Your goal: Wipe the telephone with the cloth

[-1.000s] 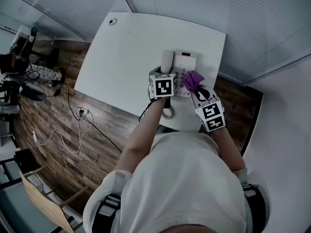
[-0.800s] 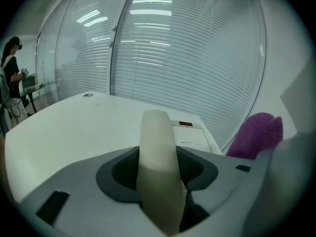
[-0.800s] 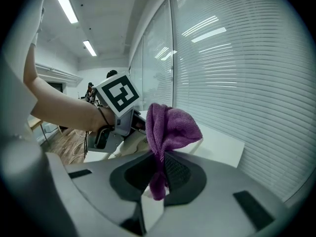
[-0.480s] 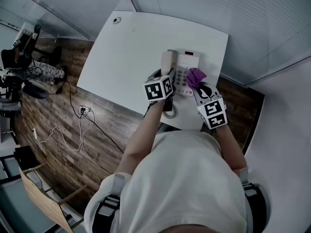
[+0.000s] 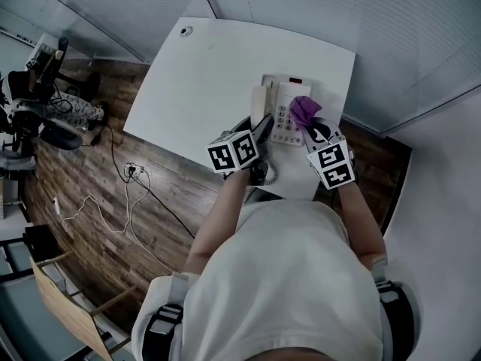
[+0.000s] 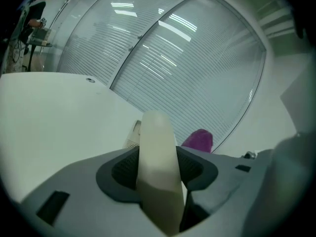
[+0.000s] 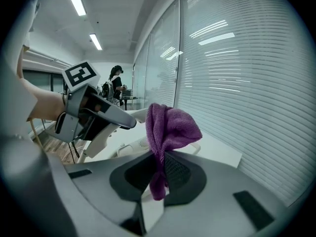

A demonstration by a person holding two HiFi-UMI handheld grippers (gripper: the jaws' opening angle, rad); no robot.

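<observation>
A white telephone (image 5: 290, 93) sits near the right edge of a white table (image 5: 210, 66). My left gripper (image 5: 259, 128) is shut on its cream handset (image 5: 258, 105), which fills the gap between the jaws in the left gripper view (image 6: 156, 152). The right gripper view shows that handset (image 7: 101, 138) tilted up beside the base. My right gripper (image 5: 310, 126) is shut on a purple cloth (image 5: 303, 110), whose bunched end rests over the keypad. That cloth (image 7: 170, 125) hangs out of the jaws. The coiled cord (image 5: 263, 174) dangles at the table's near edge.
Slatted glass walls (image 5: 391, 36) close in behind and right of the table. A wooden floor (image 5: 98, 201) with loose cables (image 5: 124, 201) lies to the left. Office gear (image 5: 37, 104) stands far left. A small round fitting (image 5: 186, 31) sits at the table's far corner.
My left gripper has drawn back toward the person and to the left with the handset in it. The right gripper and cloth have stayed over the keypad.
</observation>
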